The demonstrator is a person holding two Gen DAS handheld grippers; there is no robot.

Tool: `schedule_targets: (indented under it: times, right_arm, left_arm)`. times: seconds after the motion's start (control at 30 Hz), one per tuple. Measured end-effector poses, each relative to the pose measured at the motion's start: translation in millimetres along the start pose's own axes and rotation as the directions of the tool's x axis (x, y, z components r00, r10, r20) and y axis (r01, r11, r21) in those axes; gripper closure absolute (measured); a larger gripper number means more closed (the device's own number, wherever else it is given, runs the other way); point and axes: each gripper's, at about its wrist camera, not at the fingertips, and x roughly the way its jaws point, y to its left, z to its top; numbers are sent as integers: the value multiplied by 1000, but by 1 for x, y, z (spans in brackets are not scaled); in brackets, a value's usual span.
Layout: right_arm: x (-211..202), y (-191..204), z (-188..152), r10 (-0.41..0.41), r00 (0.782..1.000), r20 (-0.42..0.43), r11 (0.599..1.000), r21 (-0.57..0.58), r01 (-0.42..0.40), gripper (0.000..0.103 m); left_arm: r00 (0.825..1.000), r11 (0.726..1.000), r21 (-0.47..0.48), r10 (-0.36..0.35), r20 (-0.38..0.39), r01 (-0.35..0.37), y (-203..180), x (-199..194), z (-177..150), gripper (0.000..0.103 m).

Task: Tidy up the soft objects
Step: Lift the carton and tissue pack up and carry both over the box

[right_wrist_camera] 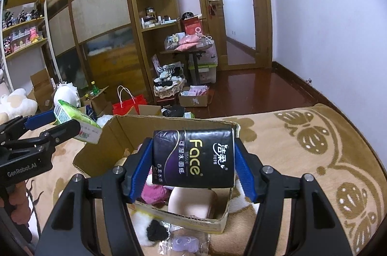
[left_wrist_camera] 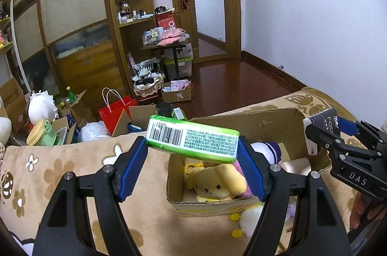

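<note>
My left gripper [left_wrist_camera: 192, 147] is shut on a green tissue pack [left_wrist_camera: 192, 137] with a barcode, held above the near left corner of an open cardboard box [left_wrist_camera: 266, 120]. Inside the box lie a yellow plush dog [left_wrist_camera: 217, 183] and a purple-and-white plush [left_wrist_camera: 268, 149]. My right gripper [right_wrist_camera: 193, 159] is shut on a black "Face" tissue pack [right_wrist_camera: 193, 156], held over the same cardboard box [right_wrist_camera: 125, 127], which also holds a pink plush [right_wrist_camera: 154, 193] and a beige soft toy [right_wrist_camera: 193, 202]. Each gripper shows in the other's view: the right gripper [left_wrist_camera: 321, 137] at the right edge, the left gripper [right_wrist_camera: 63, 125] at the left edge.
The box sits on a beige flower-patterned blanket [left_wrist_camera: 72, 166]. Small plush items [right_wrist_camera: 150, 227] and a plastic bag with a purple item [right_wrist_camera: 186, 244] lie in front of the box. On the floor beyond stand a red paper bag [left_wrist_camera: 116, 110], cardboard boxes and plush toys [left_wrist_camera: 41, 106].
</note>
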Motion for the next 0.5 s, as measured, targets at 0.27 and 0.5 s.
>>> schedule_targets:
  times: [0.27,0.5]
  right_arm:
    - [13,-4,-6,12,1000,-21,1000,16,-12,35]
    - [23,-4,-11,36,998,-53,999,29,-34,35]
  left_arm:
    - [1000,1000,3,-10,-22,10,-1,10,-2,29]
    - [998,1000,-2,-8,-61,8,4,22,-5,29]
